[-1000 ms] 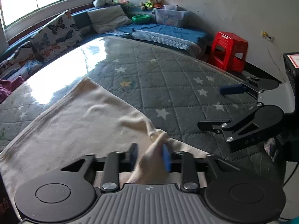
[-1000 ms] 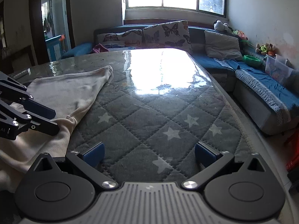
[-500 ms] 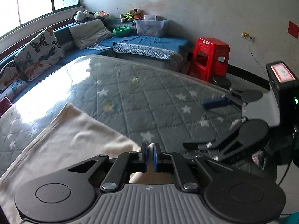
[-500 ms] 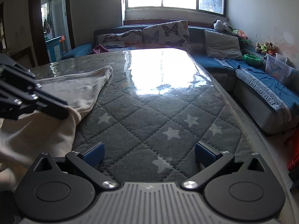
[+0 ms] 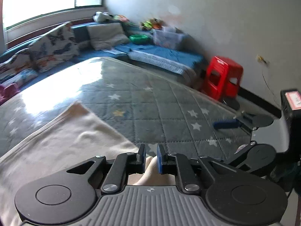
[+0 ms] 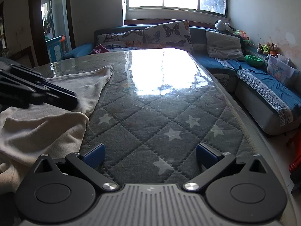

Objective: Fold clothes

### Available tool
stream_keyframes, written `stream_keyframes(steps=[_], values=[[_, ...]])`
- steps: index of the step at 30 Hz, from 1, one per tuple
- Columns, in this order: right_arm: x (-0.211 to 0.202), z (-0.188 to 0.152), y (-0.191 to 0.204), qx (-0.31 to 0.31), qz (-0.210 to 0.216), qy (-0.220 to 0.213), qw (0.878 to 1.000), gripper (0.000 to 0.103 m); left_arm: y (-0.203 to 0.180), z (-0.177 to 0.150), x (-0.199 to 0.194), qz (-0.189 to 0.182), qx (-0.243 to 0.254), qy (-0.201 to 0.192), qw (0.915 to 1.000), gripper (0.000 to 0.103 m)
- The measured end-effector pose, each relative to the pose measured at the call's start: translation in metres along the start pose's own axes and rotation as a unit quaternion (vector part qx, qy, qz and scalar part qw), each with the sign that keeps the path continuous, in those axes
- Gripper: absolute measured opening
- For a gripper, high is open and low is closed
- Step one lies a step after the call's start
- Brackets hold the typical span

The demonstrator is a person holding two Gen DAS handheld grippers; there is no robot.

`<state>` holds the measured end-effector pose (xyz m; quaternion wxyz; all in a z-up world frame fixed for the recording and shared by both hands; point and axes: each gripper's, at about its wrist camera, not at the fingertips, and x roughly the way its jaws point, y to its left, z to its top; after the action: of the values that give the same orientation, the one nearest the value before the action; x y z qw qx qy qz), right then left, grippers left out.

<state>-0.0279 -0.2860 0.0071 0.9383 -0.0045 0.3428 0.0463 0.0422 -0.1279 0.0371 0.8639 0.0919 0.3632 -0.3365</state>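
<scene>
The left gripper (image 5: 151,157) has its jaws nearly together, pinching a bunched corner of the cream garment (image 5: 62,143), which lies over the near left part of the quilted, glass-topped surface (image 6: 160,116). To judge by the raised flap, a fold is under way; done well, the pinched edge would be carried low and level so the cloth lands flat rather than rumpled. The right gripper (image 6: 149,155) has its jaws wide apart over bare quilt, holding nothing. Beyond lie the sofa cushions (image 6: 167,33) and a red stool (image 5: 222,79), all clear of the cloth.
</scene>
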Motion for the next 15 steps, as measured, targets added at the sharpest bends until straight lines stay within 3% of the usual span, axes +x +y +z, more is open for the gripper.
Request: stream_keyframes(steps=[10, 15], values=[[-0.004, 0.003, 0.001, 0.011, 0.004, -0.012, 1.0, 0.103, 0.008, -0.036, -0.038, 0.039, -0.076, -0.02, 0.9962, 0.014], [-0.013, 0.019, 0.023, -0.002, 0.02, -0.031, 0.999, 0.103, 0.015, -0.046, -0.043, 0.055, -0.1, -0.023, 0.9932, 0.014]])
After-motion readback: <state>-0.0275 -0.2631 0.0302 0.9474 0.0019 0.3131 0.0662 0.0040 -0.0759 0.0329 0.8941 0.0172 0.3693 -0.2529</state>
